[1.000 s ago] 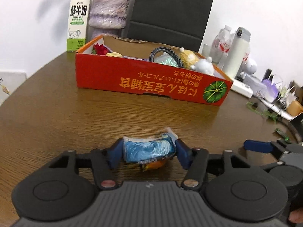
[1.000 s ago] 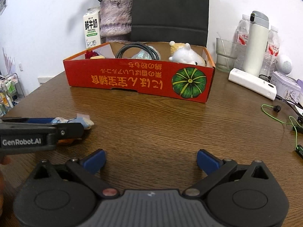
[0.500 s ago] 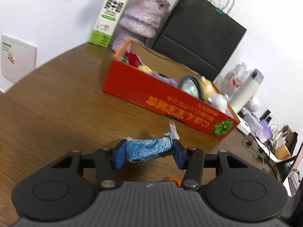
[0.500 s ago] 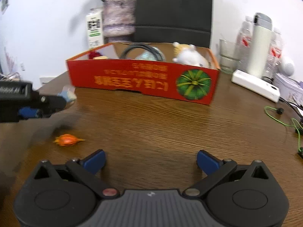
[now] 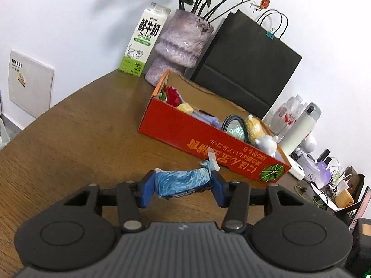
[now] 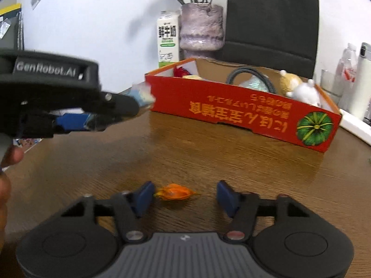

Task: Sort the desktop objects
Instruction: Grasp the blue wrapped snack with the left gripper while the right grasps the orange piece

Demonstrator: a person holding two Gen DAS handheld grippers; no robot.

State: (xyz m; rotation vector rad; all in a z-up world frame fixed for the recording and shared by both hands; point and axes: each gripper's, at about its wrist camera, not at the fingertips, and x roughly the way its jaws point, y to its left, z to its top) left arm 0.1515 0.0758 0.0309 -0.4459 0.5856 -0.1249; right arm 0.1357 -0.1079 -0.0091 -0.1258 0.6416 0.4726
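Observation:
My left gripper point(image 5: 182, 186) is shut on a blue and white wrapped packet point(image 5: 183, 181) and holds it above the wooden table, short of the red cardboard box point(image 5: 208, 141). In the right wrist view that left gripper point(image 6: 92, 118) hangs at the left with the packet point(image 6: 142, 95) sticking out of it. My right gripper point(image 6: 185, 197) sits low over the table. Its jaws are closing around a small orange wrapped candy point(image 6: 174, 192) that lies on the wood, close to the left pad and apart from the right one. The red box point(image 6: 243, 113) holds several items.
Behind the box stand a milk carton point(image 5: 146, 39), a purple vase with flowers point(image 5: 183, 44) and a black paper bag point(image 5: 248, 62). Bottles, a white thermos point(image 5: 301, 127) and cables crowd the right side of the table point(image 5: 69, 139). A person's fingers point(image 6: 11, 157) show at the left edge.
The left gripper has lifted the packet off the table and rolled, uncovering the orange candy. The right gripper moved left to the candy and its wide jaws have narrowed around it.

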